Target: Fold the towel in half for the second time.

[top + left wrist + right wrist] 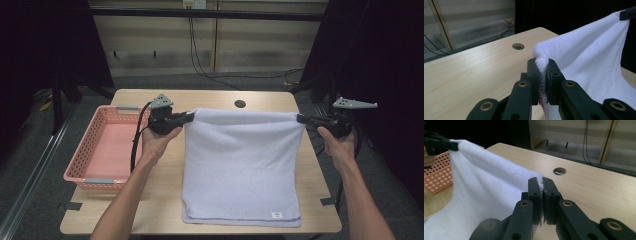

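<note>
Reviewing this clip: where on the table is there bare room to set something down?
Bare wood runs along the far edge of the table around the hole, and in a strip between the basket and the towel. A thin margin lies right of the towel. The middle is covered by the towel, pinched at both top corners by the left tool and right tool.

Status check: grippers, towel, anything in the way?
Left hand-held gripper and right hand-held gripper shut on white towel corners. Far edge lifted, near edge on table. Pink basket at left, apart.
</note>
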Tool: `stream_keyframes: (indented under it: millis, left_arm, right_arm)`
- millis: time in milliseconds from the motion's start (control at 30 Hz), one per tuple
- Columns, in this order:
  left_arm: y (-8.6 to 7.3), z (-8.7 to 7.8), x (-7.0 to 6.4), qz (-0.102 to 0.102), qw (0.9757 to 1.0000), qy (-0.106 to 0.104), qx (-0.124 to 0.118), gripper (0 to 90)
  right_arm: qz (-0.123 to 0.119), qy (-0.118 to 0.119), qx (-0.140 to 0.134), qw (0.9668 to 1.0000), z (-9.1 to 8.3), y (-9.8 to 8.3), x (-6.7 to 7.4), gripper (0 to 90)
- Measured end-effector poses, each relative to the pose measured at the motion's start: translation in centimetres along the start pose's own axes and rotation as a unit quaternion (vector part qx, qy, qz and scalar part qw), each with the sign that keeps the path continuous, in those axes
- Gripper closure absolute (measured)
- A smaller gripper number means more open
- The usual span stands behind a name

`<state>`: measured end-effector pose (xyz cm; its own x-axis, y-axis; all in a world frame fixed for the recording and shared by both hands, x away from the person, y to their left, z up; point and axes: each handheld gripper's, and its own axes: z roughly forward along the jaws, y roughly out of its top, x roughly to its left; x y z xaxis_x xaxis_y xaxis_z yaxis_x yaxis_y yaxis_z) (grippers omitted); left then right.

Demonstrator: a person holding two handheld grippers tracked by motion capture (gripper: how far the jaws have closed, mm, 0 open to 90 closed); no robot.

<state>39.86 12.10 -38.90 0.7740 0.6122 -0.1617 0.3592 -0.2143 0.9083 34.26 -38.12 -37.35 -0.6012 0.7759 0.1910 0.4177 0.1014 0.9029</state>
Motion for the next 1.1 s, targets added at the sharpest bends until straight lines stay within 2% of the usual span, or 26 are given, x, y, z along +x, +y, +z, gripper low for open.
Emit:
stream_keyframes:
  millis: [100,167,200,233,333,367,467,500,533,567,633,667,700,733,767,833,867,967,1000,1067,1100]
  left_arm:
    - [-0.9,-0.7,-0.7,0.002,1.0,-0.009,0.0,83.8]
    - [-1.4,-1.4,-1.2,0.003,0.9999,-0.014,-0.003,83.8]
    - [-1.7,-1.8,-1.6,0.003,0.9998,-0.019,-0.004,83.6]
    - [-2.0,-2.1,-2.1,0.007,0.9997,-0.025,-0.003,83.6]
    - [-3.3,-3.6,-3.9,0.037,0.9987,-0.033,-0.005,82.8]
    - [-3.9,-4.2,-4.5,0.04,0.9985,-0.038,-0.001,82.6]
    - [-5.4,-5.3,-5.4,0.04,0.9977,-0.055,0.002,82.1]
    - [-5.9,-5.6,-5.9,0.041,0.9976,-0.055,0.008,82.0]
    - [-7.3,-6.0,-6.5,0.042,0.9971,-0.062,0.014,81.8]
    - [-7.3,-6.0,-6.5,0.042,0.9971,-0.062,0.014,81.2]
    - [-8.6,-6.1,-7.0,0.038,0.9968,-0.064,0.03,80.3]
    - [-9.2,-6.0,-7.2,0.042,0.9956,-0.069,0.047,80.0]
    - [-9.8,-6.0,-7.4,0.044,0.9947,-0.071,0.06,80.0]
    - [-10.5,-6.1,-7.5,0.041,0.9943,-0.073,0.066,79.6]
    - [-11.1,-6.1,-7.6,0.035,0.9931,-0.081,0.076,79.6]
    - [-12.3,-6.5,-7.7,0.034,0.9916,-0.087,0.089,79.1]
    - [-12.8,-6.6,-7.7,0.033,0.99,-0.095,0.099,78.3]
    - [-13.9,-7.5,-8.4,0.042,0.988,-0.097,0.112,77.5]
    - [-14.1,-7.8,-8.5,0.046,0.9887,-0.091,0.11,77.4]
    - [-14.6,-8.3,-8.7,0.038,0.9859,-0.107,0.123,76.6]
    - [-14.8,-8.5,-8.9,0.036,0.986,-0.111,0.119,74.9]
  right_arm:
    - [-0.01,0.011,0.009,0.9998,-0.4,-1.1,0.7,86.5]
    - [-0.012,0.02,0.005,0.9997,-1.3,-2.0,1.3,86.5]
    - [-0.008,0.027,0.0,0.9996,-2.4,-3.1,1.9,86.5]
    - [-0.008,0.027,0.0,0.9996,-2.4,-3.1,1.9,86.5]
    - [-0.009,0.034,0.006,0.9994,-3.8,-4.8,2.8,86.4]
    - [-0.008,0.037,0.01,0.9992,-4.2,-5.5,3.2,86.3]
    - [-0.006,0.044,0.014,0.9989,-5.4,-7.6,4.6,86.2]
    - [-0.005,0.051,0.021,0.9985,-6.0,-8.9,5.5,86.0]
    - [-0.004,0.054,0.03,0.998,-6.2,-9.5,6.0,86.0]
    - [-0.004,0.054,0.03,0.998,-6.2,-9.5,6.0,86.0]
    - [-0.007,0.058,0.039,0.9975,-6.5,-10.7,6.8,85.5]
    - [-0.009,0.062,0.058,0.9963,-6.8,-11.9,7.7,84.6]
    - [-0.009,0.062,0.058,0.9963,-6.8,-11.9,7.7,84.6]
    - [-0.004,0.07,0.069,0.9952,-7.0,-13.4,8.2,84.0]
    - [-0.004,0.07,0.069,0.9952,-7.0,-13.4,8.2,84.0]
    - [-0.007,0.071,0.093,0.9931,-7.2,-14.7,8.7,80.9]
    - [-0.004,0.084,0.104,0.991,-7.5,-15.6,8.8,79.2]
    - [-0.005,0.091,0.114,0.9893,-7.8,-16.2,8.9,78.1]
    - [-0.008,0.096,0.12,0.9881,-8.0,-16.4,9.1,76.9]
    - [-0.015,0.105,0.134,0.9853,-8.2,-16.6,9.4,74.8]
    - [-0.018,0.105,0.14,0.9844,-8.4,-16.8,9.7,71.9]
